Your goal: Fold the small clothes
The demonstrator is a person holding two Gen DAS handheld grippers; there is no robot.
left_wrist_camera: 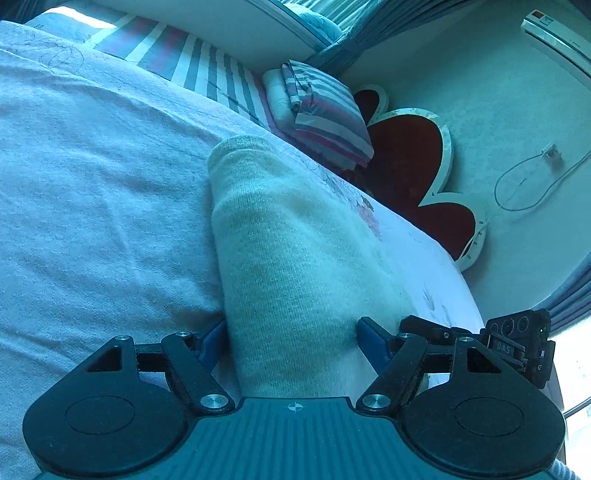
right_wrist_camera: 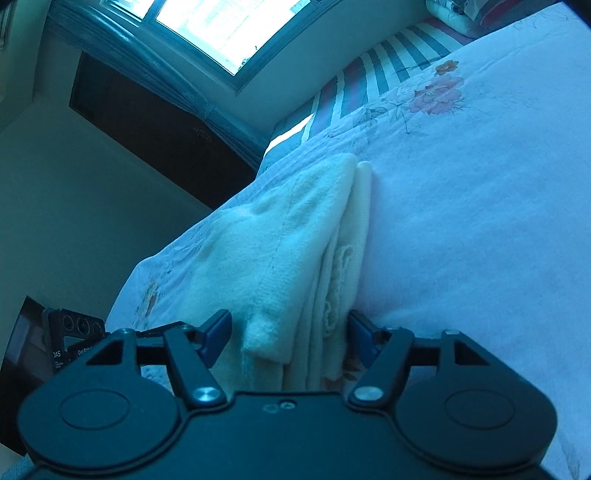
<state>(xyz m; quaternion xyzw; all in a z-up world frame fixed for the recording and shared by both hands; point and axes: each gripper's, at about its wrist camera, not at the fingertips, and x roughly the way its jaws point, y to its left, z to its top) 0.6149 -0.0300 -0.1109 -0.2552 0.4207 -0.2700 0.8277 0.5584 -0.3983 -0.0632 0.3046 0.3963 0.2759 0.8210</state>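
Observation:
A cream knitted garment (left_wrist_camera: 280,229), folded into a long narrow bundle, lies on the pale floral bed cover (left_wrist_camera: 92,184). My left gripper (left_wrist_camera: 291,339) straddles its near end, and both blue pads press against the bundle's sides. In the right wrist view the same garment (right_wrist_camera: 295,229) shows layered folds and a lace trim. My right gripper (right_wrist_camera: 288,332) stands open around that end, with a gap between the left pad and the cloth. Each gripper's black housing shows at the edge of the other's view.
Folded striped bedding (left_wrist_camera: 325,110) sits at the far end of the bed on a striped sheet. A red flower-shaped headboard (left_wrist_camera: 413,162) and a wall cable (left_wrist_camera: 524,184) lie beyond. A window (right_wrist_camera: 229,26) and a dark cabinet (right_wrist_camera: 155,122) stand past the bed's edge.

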